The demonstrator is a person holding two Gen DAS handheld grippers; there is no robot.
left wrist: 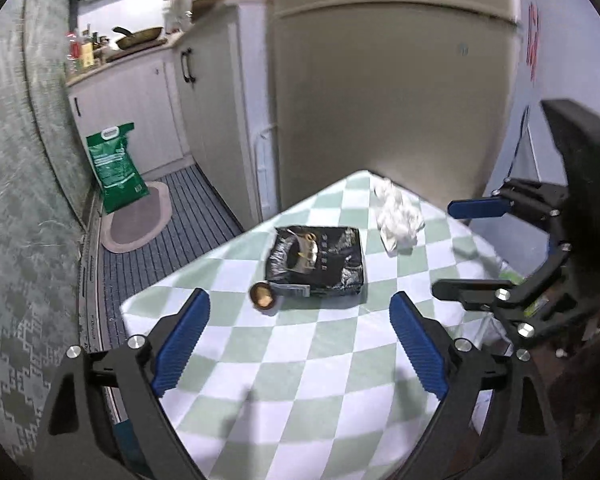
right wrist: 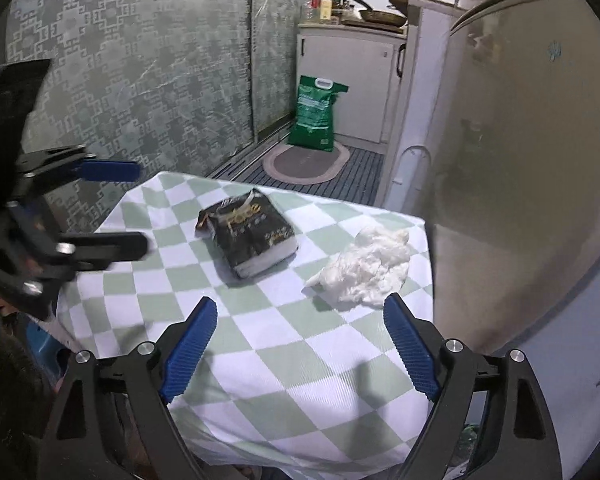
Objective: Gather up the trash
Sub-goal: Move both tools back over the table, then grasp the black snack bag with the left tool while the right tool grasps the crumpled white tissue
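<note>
Both claws stand wide and empty over the near part of the checked table (right wrist: 260, 360), the left gripper (left wrist: 300, 344) and the right gripper (right wrist: 300, 344) each holding nothing. Beyond them the trash lies uncollected on the cloth: a small brown cup (left wrist: 263, 297) touching a black packet (left wrist: 320, 262), and a crumpled white tissue (right wrist: 364, 270) near the far edge by the fridge (right wrist: 520, 160). Judging by this, nothing is gathered yet and every piece is left to pick up; no bin shows.
</note>
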